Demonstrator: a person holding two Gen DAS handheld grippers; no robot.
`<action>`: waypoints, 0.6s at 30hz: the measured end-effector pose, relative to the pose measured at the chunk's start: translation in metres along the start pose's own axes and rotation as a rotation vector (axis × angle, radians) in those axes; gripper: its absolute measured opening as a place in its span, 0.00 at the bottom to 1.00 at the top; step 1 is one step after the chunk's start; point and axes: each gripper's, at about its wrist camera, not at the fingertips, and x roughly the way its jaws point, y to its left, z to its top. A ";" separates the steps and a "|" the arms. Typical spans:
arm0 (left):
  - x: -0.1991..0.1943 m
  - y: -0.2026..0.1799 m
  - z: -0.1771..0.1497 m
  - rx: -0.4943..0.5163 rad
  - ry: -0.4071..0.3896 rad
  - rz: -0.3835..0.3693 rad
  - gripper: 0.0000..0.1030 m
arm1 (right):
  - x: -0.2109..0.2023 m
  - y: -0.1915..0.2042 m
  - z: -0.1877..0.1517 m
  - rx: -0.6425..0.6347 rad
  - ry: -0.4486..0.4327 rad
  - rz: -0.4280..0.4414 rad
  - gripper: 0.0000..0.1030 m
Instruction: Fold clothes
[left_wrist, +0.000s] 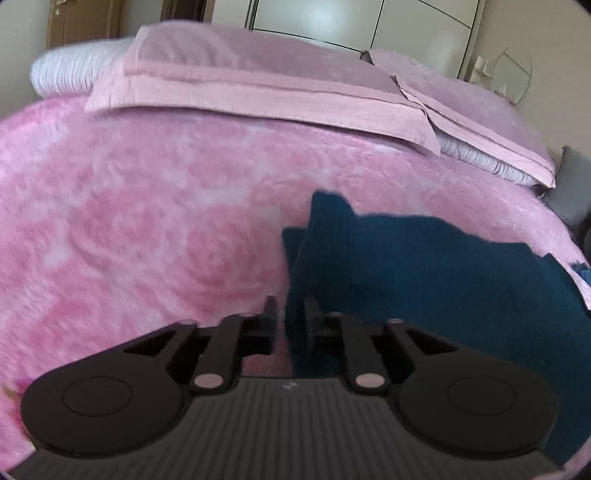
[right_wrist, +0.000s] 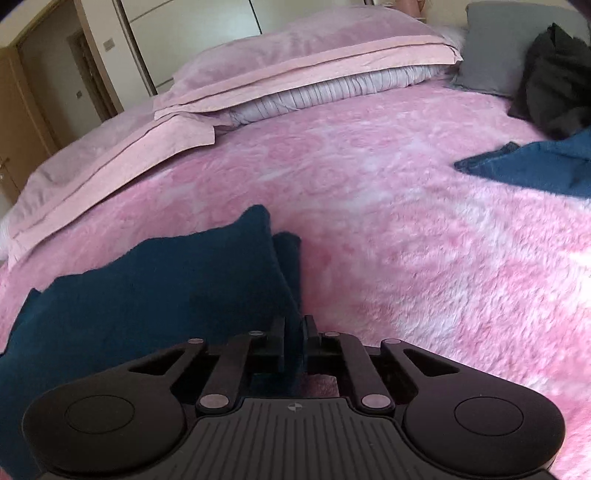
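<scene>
A dark teal knitted garment (left_wrist: 424, 273) lies on the pink fluffy bedspread (left_wrist: 147, 221). My left gripper (left_wrist: 290, 314) is shut on the garment's left edge, which passes between the two black fingers. In the right wrist view the same garment (right_wrist: 159, 291) spreads to the left. My right gripper (right_wrist: 294, 328) is shut on its right edge, with cloth pinched between the fingers. Both edges are held just above the bedspread (right_wrist: 406, 221).
Pink pillows (left_wrist: 258, 74) lie at the head of the bed. A second blue garment (right_wrist: 535, 166), a black garment (right_wrist: 554, 81) and a grey cushion (right_wrist: 495, 44) lie at the far right. A wardrobe (left_wrist: 351, 18) and a door (right_wrist: 22, 92) stand behind.
</scene>
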 end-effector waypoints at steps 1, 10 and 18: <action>-0.010 -0.003 0.005 -0.014 -0.030 0.010 0.16 | -0.007 0.004 0.003 0.013 -0.020 -0.016 0.11; -0.016 -0.065 -0.010 0.110 0.026 -0.073 0.25 | -0.028 0.064 -0.020 -0.140 -0.057 -0.026 0.52; -0.042 -0.086 -0.016 0.129 0.060 0.026 0.31 | -0.058 0.061 -0.030 -0.084 -0.044 -0.036 0.52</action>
